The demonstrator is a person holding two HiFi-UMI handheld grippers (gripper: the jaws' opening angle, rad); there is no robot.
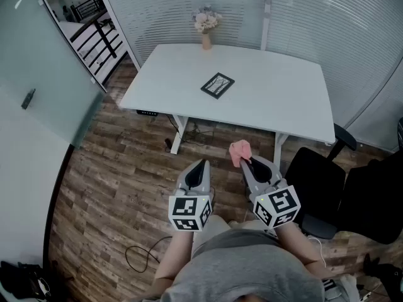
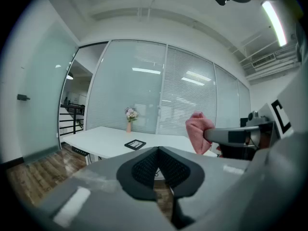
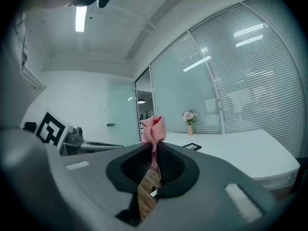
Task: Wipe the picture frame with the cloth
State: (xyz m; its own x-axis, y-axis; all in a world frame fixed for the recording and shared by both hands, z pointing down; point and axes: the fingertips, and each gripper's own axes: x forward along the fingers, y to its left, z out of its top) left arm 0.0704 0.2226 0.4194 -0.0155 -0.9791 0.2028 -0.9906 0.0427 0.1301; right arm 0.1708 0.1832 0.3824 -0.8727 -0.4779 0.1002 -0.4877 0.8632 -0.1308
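Observation:
A small black picture frame (image 1: 217, 85) lies flat near the middle of the white table (image 1: 283, 99); it also shows in the left gripper view (image 2: 135, 144) and the right gripper view (image 3: 192, 147). A pink cloth (image 1: 240, 150) bunches up out of my right gripper (image 1: 247, 163), whose jaws are shut on it. The cloth (image 3: 155, 128) stands above the right gripper (image 3: 155, 149) tips. My left gripper (image 1: 200, 166) is shut with nothing in it, beside the right one. Both hover over the floor, well short of the table. From the left gripper (image 2: 158, 151), the cloth (image 2: 198, 131) is seen to the right.
A vase of flowers (image 1: 206, 24) stands at the table's far edge. A black office chair (image 1: 315, 181) sits to my right, near the table's corner. Glass walls with blinds (image 1: 352, 30) run behind the table. A cable (image 1: 141, 253) lies on the wooden floor (image 1: 113, 181).

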